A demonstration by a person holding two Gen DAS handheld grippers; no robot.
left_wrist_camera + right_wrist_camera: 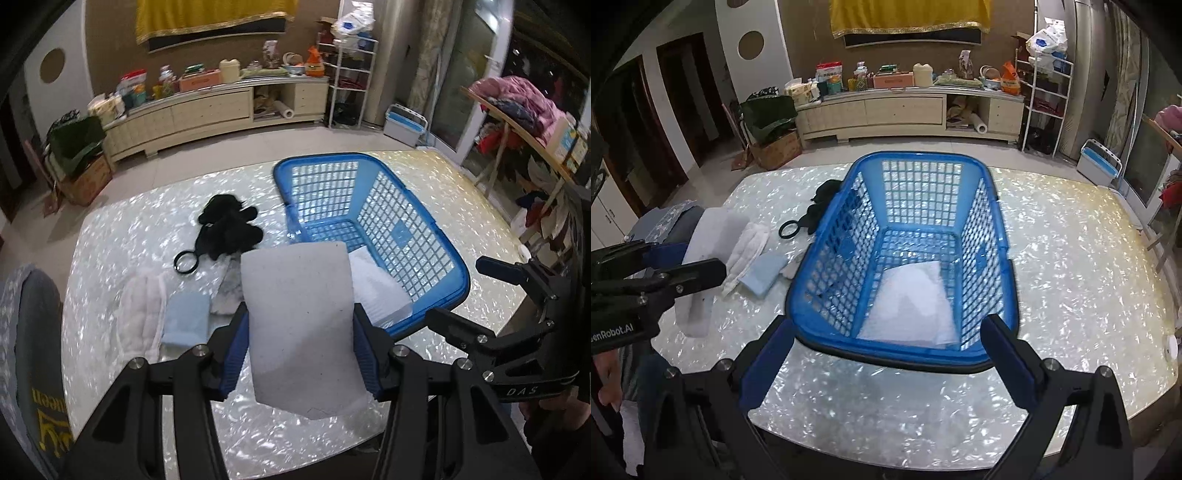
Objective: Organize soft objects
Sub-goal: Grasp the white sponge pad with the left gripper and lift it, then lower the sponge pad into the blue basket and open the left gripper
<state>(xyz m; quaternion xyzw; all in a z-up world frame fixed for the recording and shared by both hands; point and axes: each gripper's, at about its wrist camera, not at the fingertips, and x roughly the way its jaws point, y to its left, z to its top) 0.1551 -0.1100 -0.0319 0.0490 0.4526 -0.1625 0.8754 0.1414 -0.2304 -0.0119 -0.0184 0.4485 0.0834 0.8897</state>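
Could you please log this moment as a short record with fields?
left gripper: shut on a grey-white foam sheet, lifted off the table
right gripper: open, empty, at the near rim of the basket
basket: blue, upright on the table, one white cloth inside
still on table: white towel, light blue pad, black plush, black ring
likely next: foam sheet goes into the basket

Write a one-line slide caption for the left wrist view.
Left tongs grip a white foam sheet beside the blue basket; folded cloths and a black plush toy wait on the table.
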